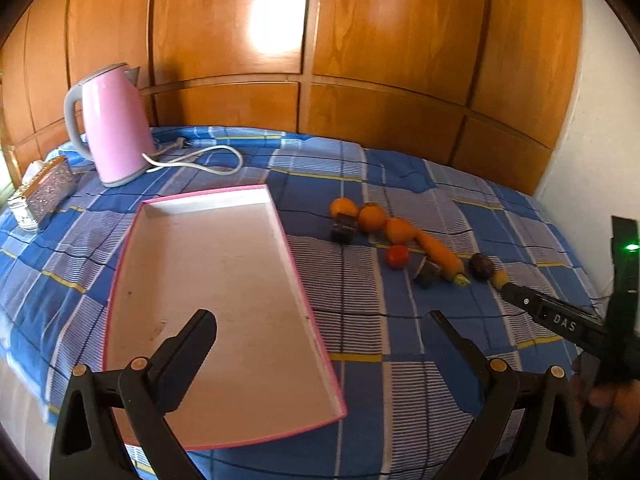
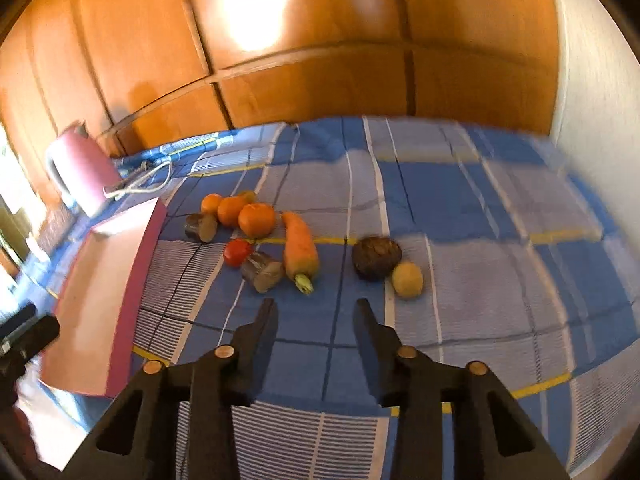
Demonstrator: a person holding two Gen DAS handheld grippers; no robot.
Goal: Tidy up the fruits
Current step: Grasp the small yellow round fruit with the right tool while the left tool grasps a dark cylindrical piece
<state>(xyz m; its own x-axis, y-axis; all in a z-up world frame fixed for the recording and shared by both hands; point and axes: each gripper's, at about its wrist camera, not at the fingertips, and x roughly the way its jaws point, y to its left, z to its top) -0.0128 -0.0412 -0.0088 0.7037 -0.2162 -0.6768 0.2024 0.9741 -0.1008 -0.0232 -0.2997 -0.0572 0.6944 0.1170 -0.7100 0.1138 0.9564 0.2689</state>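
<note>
Here the right gripper jaws stand apart, holding nothing.

The checked cloth covering the bench is woven fabric, matt, with fine ribbed stripes and slight wrinkles. The pink-edged tray looks like card or paperboard; its pale floor is matt and lightly scuffed. The kettle has a smooth, satin pink body with a grey plastic handle. The wall panels are varnished wood, glossy enough to reflect a bright glare. The left claw is matt black plastic with light, wood-coloured pins. The oranges have a dimpled, faintly shiny skin.
</note>
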